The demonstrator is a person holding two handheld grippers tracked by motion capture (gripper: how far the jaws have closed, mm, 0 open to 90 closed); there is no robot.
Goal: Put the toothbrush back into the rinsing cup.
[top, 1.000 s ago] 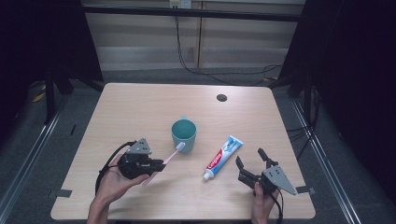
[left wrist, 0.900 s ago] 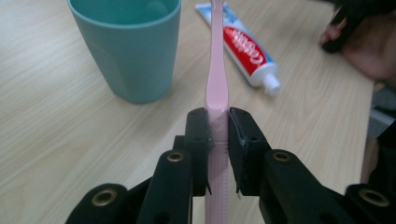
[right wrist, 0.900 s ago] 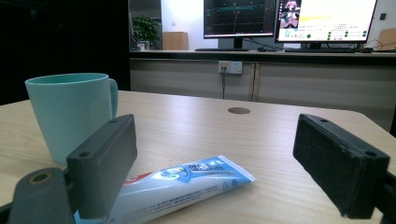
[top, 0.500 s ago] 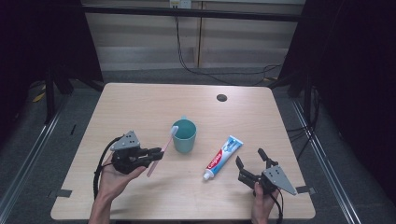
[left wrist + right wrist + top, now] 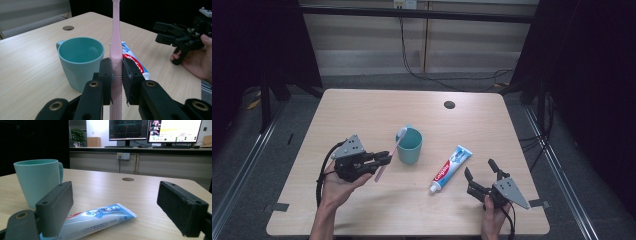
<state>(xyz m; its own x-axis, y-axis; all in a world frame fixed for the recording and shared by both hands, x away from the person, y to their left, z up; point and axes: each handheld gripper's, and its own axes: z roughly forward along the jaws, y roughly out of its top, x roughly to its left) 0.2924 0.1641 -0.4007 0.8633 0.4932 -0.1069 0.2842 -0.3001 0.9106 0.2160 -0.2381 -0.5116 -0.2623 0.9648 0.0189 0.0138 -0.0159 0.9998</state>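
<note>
Left of centre in the high view, the left gripper (image 5: 381, 159) is clamped on the pink toothbrush (image 5: 116, 50), its head over the teal cup (image 5: 409, 145). The brush looks light, stiff and slick; the mid-handle hold suits it. Lower right, the right gripper (image 5: 479, 172) stands apart, empty, beside the toothpaste (image 5: 451, 168).

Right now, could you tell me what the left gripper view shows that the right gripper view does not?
Left gripper view: the pink toothbrush clamped upright in the left tool, and the right tool with the hand holding it. Right gripper view: lit monitors on a counter behind the table. Both share the teal mug, the toothpaste tube and the table's round hole.
</note>
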